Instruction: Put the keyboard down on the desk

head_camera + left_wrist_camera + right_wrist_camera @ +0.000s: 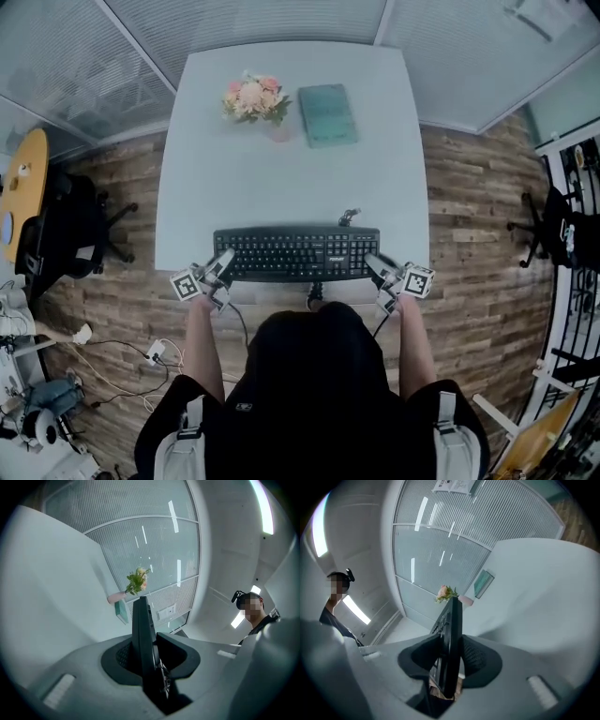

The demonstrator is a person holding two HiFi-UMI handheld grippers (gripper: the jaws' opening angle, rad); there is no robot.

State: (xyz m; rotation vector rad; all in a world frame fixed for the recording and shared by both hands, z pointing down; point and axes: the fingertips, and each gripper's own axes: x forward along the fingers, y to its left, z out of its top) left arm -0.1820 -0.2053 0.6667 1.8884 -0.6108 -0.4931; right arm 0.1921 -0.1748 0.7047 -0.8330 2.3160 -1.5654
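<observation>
Black plastic keyboard [296, 253] is clamped at both short ends. My left hand-held gripper [221, 266] pinches its 9 o'clock end and my right hand-held gripper [377, 268] its 3 o'clock end. It's level at the 6 o'clock edge of the pale worktop [281, 178], can't tell if touching. Pink flower bunch [253, 97] and teal book [326, 114] are up at 12.

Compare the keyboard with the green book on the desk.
The keyboard is black and long; the book is green and shorter. The keyboard is at the near edge of the desk, the book at the far side beside the flowers. The keyboard is clamped at its ends by the left tool and right tool; the book lies untouched. Both are flat and rectangular.
</observation>
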